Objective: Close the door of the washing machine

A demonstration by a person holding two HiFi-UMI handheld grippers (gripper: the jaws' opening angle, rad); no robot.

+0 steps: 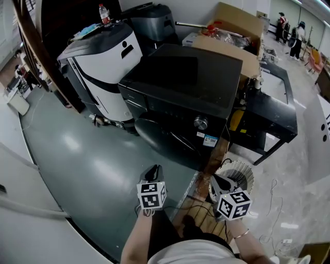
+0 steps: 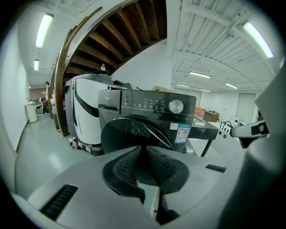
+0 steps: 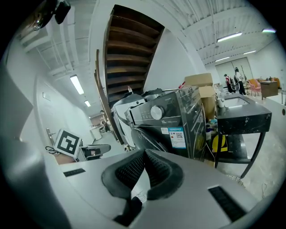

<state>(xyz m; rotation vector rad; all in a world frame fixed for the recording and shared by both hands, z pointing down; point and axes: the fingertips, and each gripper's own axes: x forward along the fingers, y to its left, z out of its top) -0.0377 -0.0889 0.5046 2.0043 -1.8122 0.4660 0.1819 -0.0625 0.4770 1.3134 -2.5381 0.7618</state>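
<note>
Grey floor between washing machine door and left tool, right tool.

Left hand-held gripper has jaws together, empty; washing machine stands ahead, door facing it.

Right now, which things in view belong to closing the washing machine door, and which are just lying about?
Belongs to the job:
washing machine
its round door
left gripper, shut, nothing in it
right gripper, shut, nothing in it

Just lying about:
white machine beside the washer
bottle
cardboard box
black table
</note>
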